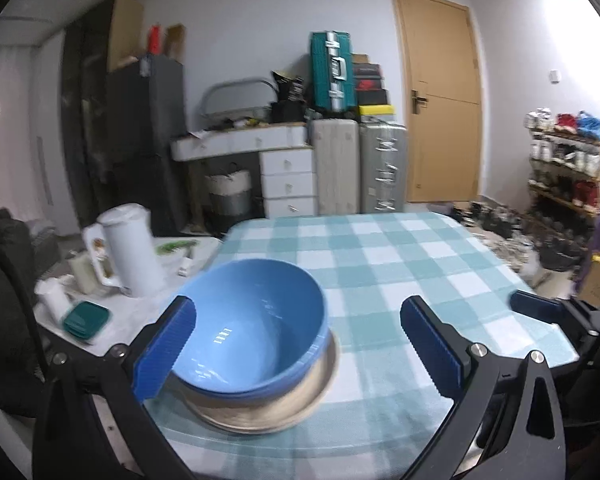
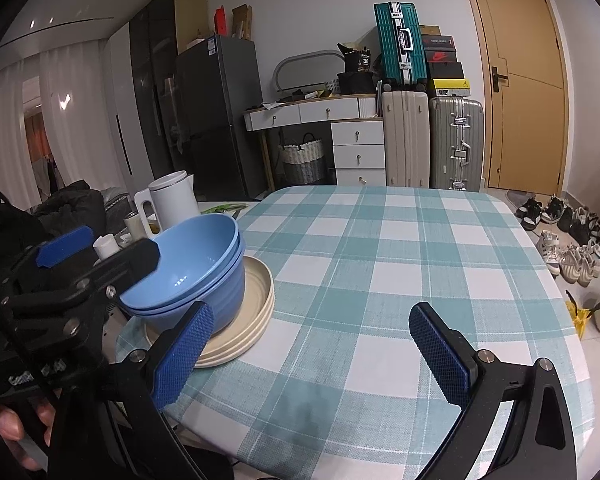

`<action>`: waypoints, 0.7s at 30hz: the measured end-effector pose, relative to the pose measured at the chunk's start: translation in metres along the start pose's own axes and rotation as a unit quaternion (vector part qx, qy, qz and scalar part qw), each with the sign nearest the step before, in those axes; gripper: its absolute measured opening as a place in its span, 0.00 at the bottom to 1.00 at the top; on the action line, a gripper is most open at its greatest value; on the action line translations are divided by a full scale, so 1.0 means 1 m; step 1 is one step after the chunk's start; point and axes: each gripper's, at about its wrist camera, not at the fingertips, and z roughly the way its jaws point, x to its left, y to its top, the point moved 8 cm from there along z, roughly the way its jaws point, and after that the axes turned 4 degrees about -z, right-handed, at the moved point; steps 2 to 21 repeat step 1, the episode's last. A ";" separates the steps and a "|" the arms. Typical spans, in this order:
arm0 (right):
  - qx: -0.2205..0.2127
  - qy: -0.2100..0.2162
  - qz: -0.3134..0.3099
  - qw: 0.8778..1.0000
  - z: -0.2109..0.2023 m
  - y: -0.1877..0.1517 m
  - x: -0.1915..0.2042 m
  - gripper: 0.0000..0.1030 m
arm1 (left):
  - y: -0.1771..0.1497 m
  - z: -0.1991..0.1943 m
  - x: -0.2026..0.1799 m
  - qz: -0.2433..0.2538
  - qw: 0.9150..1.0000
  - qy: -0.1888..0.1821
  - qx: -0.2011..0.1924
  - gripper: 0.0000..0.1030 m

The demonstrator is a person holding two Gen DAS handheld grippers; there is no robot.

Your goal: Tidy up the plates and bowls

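Note:
Two or more blue bowls (image 2: 196, 264) are nested on a stack of beige plates (image 2: 256, 304) at the near left of the checked table (image 2: 380, 264). In the left wrist view the top blue bowl (image 1: 252, 328) leans a little on the beige plates (image 1: 268, 412). My left gripper (image 1: 300, 348) is open, and its left pad sits close to the bowl's rim without gripping. From the right wrist view the left gripper (image 2: 104, 252) hangs at the bowls' left side. My right gripper (image 2: 312, 356) is open over bare cloth, just right of the plates.
A white kettle (image 2: 172, 204) and small jars stand on a side surface left of the table, with a green lidded box (image 1: 86, 318). Shoes (image 2: 572, 256) lie on the floor to the right. Suitcases (image 2: 432, 144), drawers and a door are behind.

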 end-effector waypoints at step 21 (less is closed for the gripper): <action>-0.001 0.001 0.002 1.000 0.000 0.000 -0.001 0.97 | 0.002 -0.001 0.002 0.001 1.000 0.011 -0.006 1.00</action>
